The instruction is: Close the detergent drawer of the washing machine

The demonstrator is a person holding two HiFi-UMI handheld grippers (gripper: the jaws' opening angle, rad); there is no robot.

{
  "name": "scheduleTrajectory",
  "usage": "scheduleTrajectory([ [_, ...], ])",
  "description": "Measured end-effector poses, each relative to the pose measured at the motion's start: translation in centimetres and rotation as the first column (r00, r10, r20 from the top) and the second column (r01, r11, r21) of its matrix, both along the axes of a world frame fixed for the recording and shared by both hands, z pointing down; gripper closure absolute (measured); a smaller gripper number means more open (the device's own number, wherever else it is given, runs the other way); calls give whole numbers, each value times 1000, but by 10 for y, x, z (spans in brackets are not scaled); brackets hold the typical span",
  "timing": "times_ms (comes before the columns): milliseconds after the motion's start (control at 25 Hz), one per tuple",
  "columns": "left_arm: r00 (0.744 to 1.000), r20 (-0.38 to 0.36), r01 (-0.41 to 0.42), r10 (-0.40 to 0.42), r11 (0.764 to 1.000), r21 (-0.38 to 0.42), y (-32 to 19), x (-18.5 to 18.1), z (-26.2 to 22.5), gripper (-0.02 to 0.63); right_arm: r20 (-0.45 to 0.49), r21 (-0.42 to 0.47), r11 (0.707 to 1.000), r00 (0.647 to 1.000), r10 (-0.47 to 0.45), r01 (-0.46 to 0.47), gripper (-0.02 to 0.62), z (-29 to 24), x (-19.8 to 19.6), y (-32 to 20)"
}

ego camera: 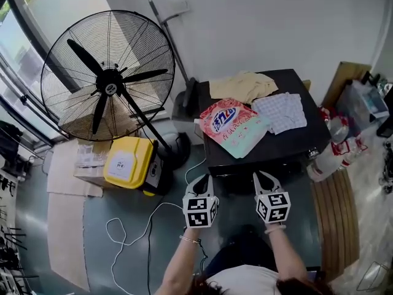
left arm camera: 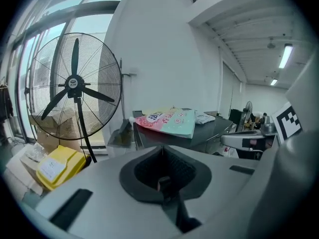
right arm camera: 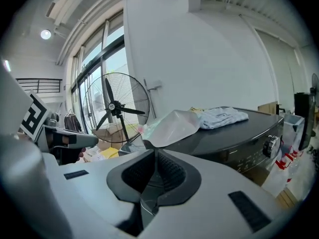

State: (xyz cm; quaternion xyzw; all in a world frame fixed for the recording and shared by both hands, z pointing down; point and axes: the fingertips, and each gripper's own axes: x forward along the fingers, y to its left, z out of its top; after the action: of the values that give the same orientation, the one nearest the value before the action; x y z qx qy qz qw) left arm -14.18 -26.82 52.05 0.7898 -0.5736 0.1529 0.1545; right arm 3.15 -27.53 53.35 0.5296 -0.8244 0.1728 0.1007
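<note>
left gripper (ego camera: 202,180) and right gripper (ego camera: 263,178) hold their ribbed black jaws pinched together on nothing, just before the boxy, glossy dark washing machine (ego camera: 288,146). its detergent drawer cannot be made out on the shadowed front. a crinkly plastic detergent pouch (ego camera: 232,125) lies on top.

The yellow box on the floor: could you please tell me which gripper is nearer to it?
Left. The left gripper sits just right of the yellow box in the head view; the right gripper lies farther right, beyond it.
</note>
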Motion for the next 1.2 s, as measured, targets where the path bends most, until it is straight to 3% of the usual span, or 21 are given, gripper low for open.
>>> scheduleTrajectory([
  [600, 996, -11, -89, 91, 990, 106, 45, 2, -52, 588, -80, 92, 995, 996, -29, 36, 565, -54, -11, 42],
  [1200, 994, -17, -98, 103, 976, 194, 89, 31, -107, 588, -132, 211, 971, 988, -81, 108, 569, -123, 4, 90],
])
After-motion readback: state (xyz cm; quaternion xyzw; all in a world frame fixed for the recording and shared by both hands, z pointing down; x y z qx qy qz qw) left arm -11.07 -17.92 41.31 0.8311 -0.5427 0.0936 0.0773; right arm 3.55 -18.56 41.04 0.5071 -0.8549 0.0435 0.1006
